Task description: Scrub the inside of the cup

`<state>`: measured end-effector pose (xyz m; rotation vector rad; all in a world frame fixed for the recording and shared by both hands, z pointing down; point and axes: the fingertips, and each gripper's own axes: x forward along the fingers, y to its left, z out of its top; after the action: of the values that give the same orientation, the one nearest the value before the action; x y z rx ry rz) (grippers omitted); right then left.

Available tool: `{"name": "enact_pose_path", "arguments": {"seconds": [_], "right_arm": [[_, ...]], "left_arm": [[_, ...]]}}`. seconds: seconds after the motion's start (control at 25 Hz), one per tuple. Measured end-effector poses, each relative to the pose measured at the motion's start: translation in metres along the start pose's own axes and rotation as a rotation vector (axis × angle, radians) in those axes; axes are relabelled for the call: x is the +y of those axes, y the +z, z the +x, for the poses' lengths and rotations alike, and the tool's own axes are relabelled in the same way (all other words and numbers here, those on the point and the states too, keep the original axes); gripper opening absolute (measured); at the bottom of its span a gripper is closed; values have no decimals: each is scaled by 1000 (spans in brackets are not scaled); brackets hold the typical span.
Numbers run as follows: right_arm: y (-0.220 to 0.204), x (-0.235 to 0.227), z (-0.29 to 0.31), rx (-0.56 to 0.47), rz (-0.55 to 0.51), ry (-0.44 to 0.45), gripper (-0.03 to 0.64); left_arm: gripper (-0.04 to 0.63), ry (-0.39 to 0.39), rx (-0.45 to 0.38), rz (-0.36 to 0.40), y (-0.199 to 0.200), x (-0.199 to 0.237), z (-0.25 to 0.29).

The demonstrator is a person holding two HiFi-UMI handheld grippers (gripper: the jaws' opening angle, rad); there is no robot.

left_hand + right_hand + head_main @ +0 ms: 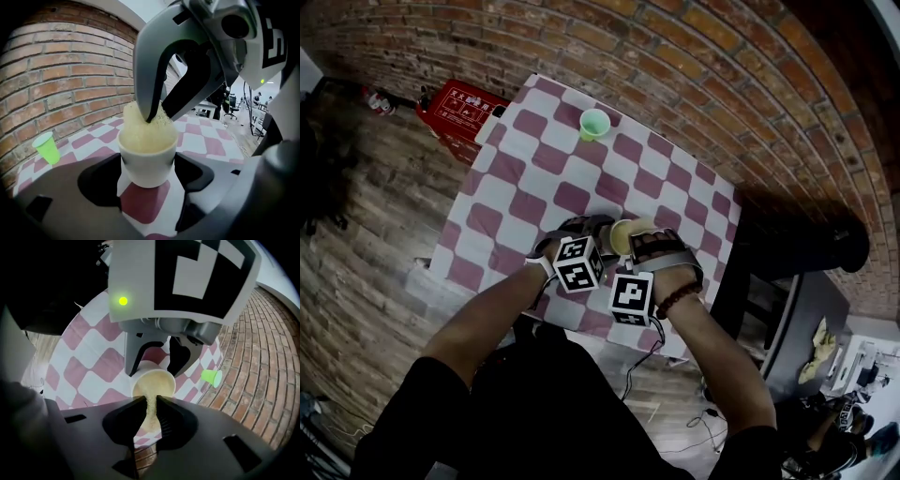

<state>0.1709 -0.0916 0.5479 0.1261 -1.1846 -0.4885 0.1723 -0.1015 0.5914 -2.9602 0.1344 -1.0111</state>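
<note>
Cup (pixel 147 165) upright on the table (pixel 206 140), flanked by my left gripper (pixel 148 161), jaws released.
My right gripper (pixel 150 400) clenches the sponge (pixel 144 133) stuffed past its rim; open table lies beyond my left jaws.

You've got a green cup (pixel 594 124) near the checkered table's (pixel 534 187) far edge, a red box (pixel 461 111) off its far-left corner.

Upright white cup (pixel 147 166) on checked table (pixel 206 140), yellow sponge (pixel 143 133) inside.
</note>
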Motion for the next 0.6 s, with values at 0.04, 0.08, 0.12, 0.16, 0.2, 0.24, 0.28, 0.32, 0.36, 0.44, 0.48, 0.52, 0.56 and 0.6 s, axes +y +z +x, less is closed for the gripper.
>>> {"name": "enact_pose_path", "arguments": {"seconds": [0.04, 0.08, 0.12, 0.16, 0.2, 0.24, 0.28, 0.32, 0.36, 0.44, 0.48, 0.52, 0.56, 0.6], "right_arm": [[2, -1, 3, 7, -3, 3, 80], [3, -2, 6, 17, -7, 2, 80], [3, -3, 9, 27, -11, -1, 80], [3, -4, 12, 34, -10, -5, 80], [2, -5, 15, 39, -6, -14, 80], [2, -7, 16, 39, 3, -26, 80], [2, -9, 17, 35, 13, -38, 80], [2, -10, 16, 28, 24, -47, 80], [2, -10, 14, 18, 38, -49, 80], [3, -5, 6, -10, 78, -22, 80], [3, -4, 1, -27, 107, -15, 80], [1, -6, -5, -42, 138, -27, 80], [-2, -10, -10, -55, 169, -51, 80], [-8, -13, -14, -63, 196, -76, 80]], "left_arm": [[331, -11, -3, -3, 0, 1, 2], [331, -20, -7, -9, -1, 1, 3], [331, -25, -13, -16, 0, 1, 4], [331, -28, -20, -25, 0, 1, 4], [331, -29, -25, -32, 1, 1, 4], [331, -29, -26, -36, 1, 1, 4], [330, -29, -25, -37, 1, 1, 4], [330, -29, -25, -37, 1, 1, 4], [330, -30, -26, -35, 2, 1, 5], [330, -29, -28, -33, 1, 1, 5], [330, -29, -30, -32, 1, 1, 4], [331, -28, -31, -31, 1, 1, 4], [330, -28, -31, -30, 1, 1, 4], [330, -28, -30, -29, 2, 1, 4]]}}
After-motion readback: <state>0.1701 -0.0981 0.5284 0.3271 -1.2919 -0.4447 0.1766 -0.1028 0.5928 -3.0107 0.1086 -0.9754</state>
